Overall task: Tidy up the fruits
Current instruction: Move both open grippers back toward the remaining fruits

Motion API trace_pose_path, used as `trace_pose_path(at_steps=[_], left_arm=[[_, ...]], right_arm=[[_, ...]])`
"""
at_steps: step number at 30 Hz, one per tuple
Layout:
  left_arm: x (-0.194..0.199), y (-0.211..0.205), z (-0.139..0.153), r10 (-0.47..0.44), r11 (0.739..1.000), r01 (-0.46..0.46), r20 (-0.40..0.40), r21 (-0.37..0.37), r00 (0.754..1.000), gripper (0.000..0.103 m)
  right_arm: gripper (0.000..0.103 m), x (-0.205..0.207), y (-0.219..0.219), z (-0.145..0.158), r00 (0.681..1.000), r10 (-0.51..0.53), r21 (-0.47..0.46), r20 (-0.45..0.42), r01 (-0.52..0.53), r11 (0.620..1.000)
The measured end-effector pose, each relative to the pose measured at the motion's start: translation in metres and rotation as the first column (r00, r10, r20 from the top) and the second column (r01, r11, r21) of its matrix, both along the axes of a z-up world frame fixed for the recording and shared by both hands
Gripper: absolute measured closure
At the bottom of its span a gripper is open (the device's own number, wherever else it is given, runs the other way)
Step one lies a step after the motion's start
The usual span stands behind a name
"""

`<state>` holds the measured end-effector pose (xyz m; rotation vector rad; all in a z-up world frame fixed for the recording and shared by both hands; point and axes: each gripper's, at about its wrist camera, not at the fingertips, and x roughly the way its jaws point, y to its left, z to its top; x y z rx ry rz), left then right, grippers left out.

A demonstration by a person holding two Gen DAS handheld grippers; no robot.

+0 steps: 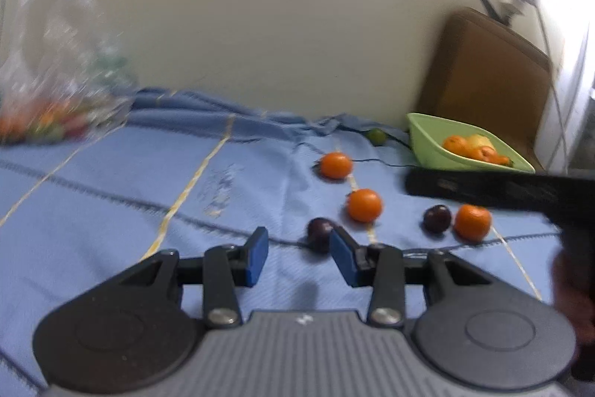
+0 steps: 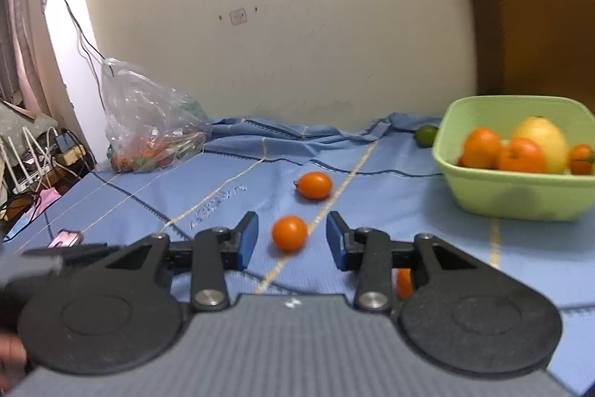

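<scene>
The work surface is a blue tablecloth point(image 2: 111, 196) with yellow stripes, bunched along the far edge against a cream wall point(image 2: 297, 25).

The right gripper point(image 2: 292, 240) hangs above the cloth with its jaws apart and nothing between the pads; an orange point(image 2: 289, 233) lies on the cloth beyond the gap, not touched. A second orange point(image 2: 314, 185) sits farther toward the far edge. The green tub point(image 2: 513, 199) stands near the far right corner and already holds oranges and a yellow fruit. A lime point(image 2: 426, 135) lies just beside the tub's left wall at the far edge. A clear plastic bag point(image 2: 148, 121) of produce rests at the far left corner.

The left gripper point(image 1: 299, 248) is likewise released and empty. A dark plum point(image 1: 320, 234) lies just behind its right pad. A second plum point(image 1: 437, 218) and an orange point(image 1: 472, 222) lie close together to the right, possibly touching.

Hazards:
- Round fruit may roll if a pad strikes it off-centre during closure.
- Cloth folds at the far edge may hide or trap the lime.
- The two grippers work close together; a collision is possible on the approach to the tub.
</scene>
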<state>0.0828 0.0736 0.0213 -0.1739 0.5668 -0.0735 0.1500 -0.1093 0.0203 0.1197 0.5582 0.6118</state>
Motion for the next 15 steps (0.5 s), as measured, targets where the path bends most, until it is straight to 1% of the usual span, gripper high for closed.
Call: trace_pose_path(at_steps=[3, 5, 8, 9, 10, 11, 12, 14, 15], left_arm=[[0.011, -0.010, -0.002, -0.034, 0.999, 0.034, -0.013, 0.018, 0.999, 0.066], [0.018, -0.011, -0.004, -0.037, 0.999, 0.038, -0.027, 0.025, 0.999, 0.066], [0.026, -0.011, -0.007, -0.043, 0.999, 0.043, -0.061, 0.008, 0.997, 0.067], [0.029, -0.010, -0.009, -0.043, 0.999, 0.043, -0.081, -0.003, 0.996, 0.070], [0.030, -0.009, -0.009, -0.038, 0.999, 0.037, -0.077, -0.015, 0.996, 0.077], [0.031, -0.006, -0.010, -0.043, 0.999, 0.041, -0.081, -0.032, 0.996, 0.077], [0.032, -0.004, -0.010, -0.042, 0.998, 0.038, -0.079, -0.048, 0.996, 0.077], [0.030, 0.002, -0.011, -0.037, 0.996, 0.030, -0.075, -0.086, 0.996, 0.078], [0.028, 0.004, -0.011, -0.028, 0.995, 0.021, -0.072, -0.096, 0.997, 0.078]], right_arm=[[0.060, 0.014, 0.015, 0.000, 1.000, 0.001, -0.024, -0.013, -0.001, 1.000], [0.059, 0.013, 0.021, -0.002, 1.000, 0.004, -0.050, -0.023, -0.006, 0.999], [0.059, 0.018, 0.027, -0.009, 0.999, 0.007, -0.080, -0.038, -0.010, 0.997], [0.059, 0.017, 0.028, -0.011, 0.999, 0.004, -0.091, -0.045, -0.008, 0.996], [0.059, 0.019, 0.031, -0.015, 0.998, 0.005, -0.098, -0.057, -0.010, 0.995], [0.059, 0.021, 0.032, -0.018, 0.997, 0.008, -0.103, -0.072, -0.016, 0.995], [0.061, 0.023, 0.034, -0.022, 0.996, 0.013, -0.116, -0.089, -0.023, 0.993], [0.072, 0.021, 0.036, -0.021, 0.997, 0.027, -0.124, -0.078, -0.037, 0.992], [0.072, 0.020, 0.036, -0.020, 0.997, 0.029, -0.119, -0.077, -0.038, 0.992]])
